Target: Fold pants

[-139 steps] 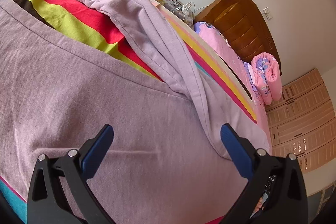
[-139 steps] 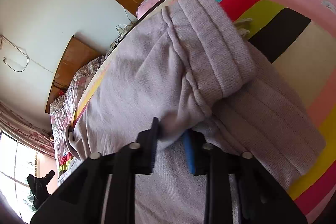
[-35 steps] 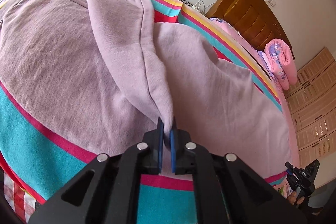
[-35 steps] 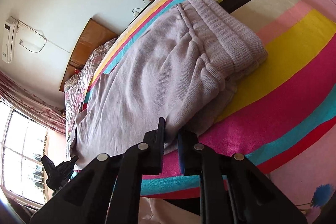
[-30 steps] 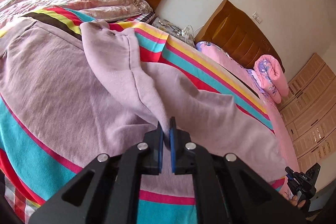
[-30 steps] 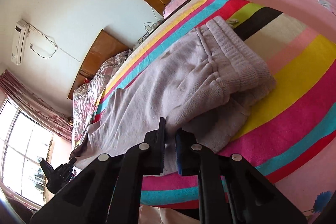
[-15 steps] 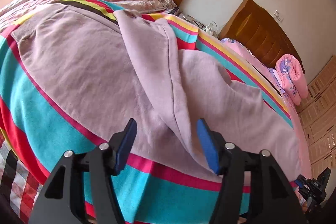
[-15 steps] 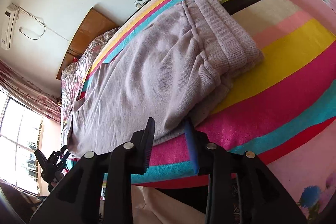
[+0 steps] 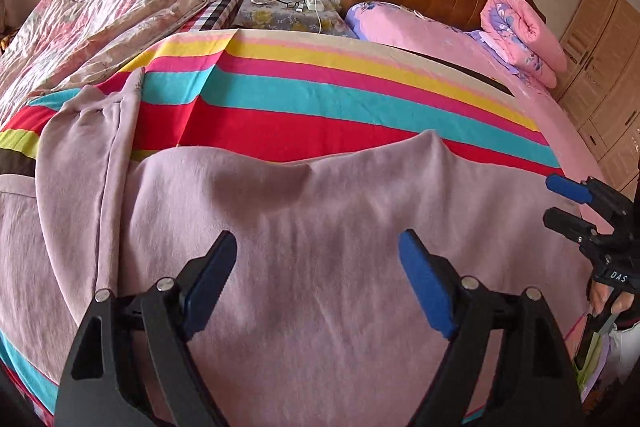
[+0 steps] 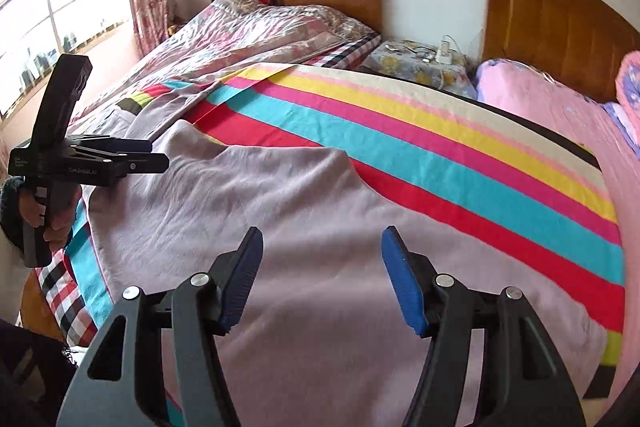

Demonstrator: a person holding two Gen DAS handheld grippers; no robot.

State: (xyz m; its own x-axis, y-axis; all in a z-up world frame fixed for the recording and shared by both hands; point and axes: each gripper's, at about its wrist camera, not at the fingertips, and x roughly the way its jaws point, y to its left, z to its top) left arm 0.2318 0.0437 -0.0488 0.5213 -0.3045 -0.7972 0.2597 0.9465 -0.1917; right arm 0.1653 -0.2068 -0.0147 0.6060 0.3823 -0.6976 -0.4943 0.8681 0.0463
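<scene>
Pants (image 9: 304,227) of pale lilac fabric are spread flat over the near part of a striped blanket (image 9: 360,95), one leg being seen at the far left of the left wrist view, folded up along the blanket's edge. Further left, a quilted floral bedspread (image 9: 92,15) is laid on a second bed. In the middle, the left gripper (image 9: 316,275) is held above the lilac cloth with its blue pads (image 9: 424,287) wide apart; its jaws are opening and nothing is gripped between them. A cluttered nightstand (image 9: 288,15) is seen between two wooden headboards. To the right, a rolled pink quilt (image 9: 524,35) is placed on a pink sheet. The right gripper (image 10: 320,275) is likewise held over the pants, its jaws opening and nothing caught between them; in the left wrist view it is seen at the right edge (image 9: 576,203), in a hand (image 9: 612,301).
</scene>
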